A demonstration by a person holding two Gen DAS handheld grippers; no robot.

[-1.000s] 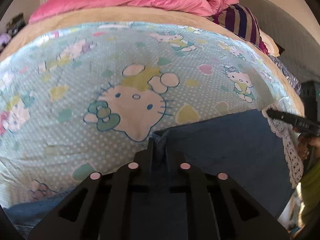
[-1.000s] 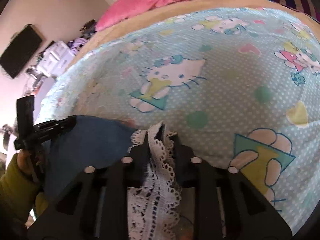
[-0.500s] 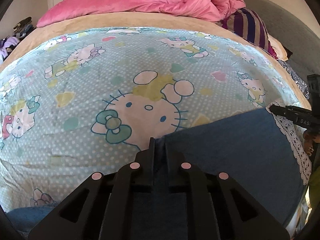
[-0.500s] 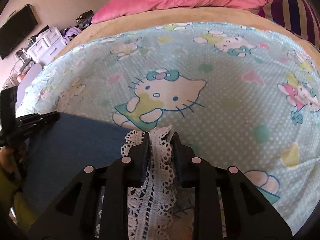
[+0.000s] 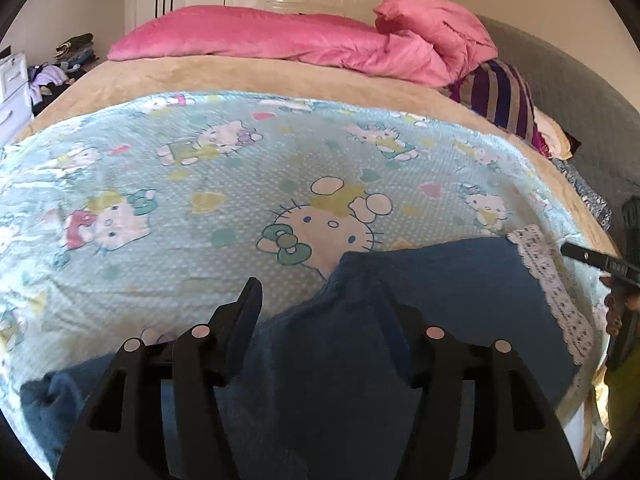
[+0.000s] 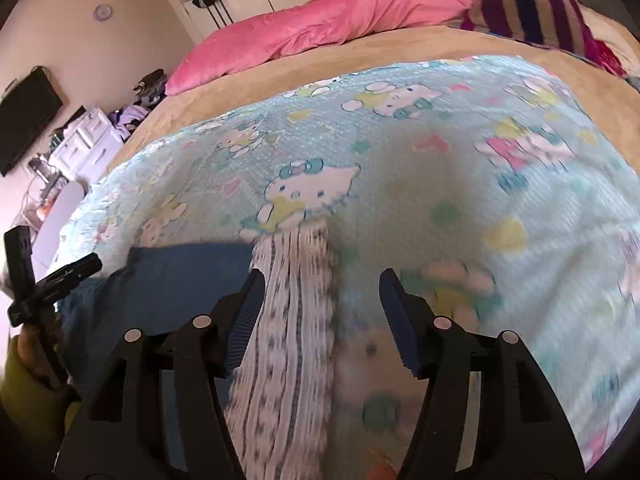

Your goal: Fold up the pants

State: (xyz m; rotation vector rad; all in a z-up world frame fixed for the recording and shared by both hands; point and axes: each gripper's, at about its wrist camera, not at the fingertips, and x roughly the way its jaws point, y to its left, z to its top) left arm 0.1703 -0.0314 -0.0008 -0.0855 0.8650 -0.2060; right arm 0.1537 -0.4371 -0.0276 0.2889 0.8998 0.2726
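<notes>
Pants (image 5: 452,280) lie folded at the near edge of the blanket (image 5: 200,184), long axis across both grippers. Left gripper (image 5: 320,308) and right gripper (image 6: 320,296) have just opened, gripping nothing; lace hem (image 6: 296,280) lies loose between the right one's jaws.

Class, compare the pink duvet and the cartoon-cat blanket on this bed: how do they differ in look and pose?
The pink duvet is one plain colour; the cartoon-cat blanket is pale blue with printed cats and hearts. The pink duvet lies bunched in a heap at the bed's far end; the cartoon-cat blanket is spread flat. Only the cartoon-cat blanket has the blue pants lying on it. Both rest on the same bed.
</notes>
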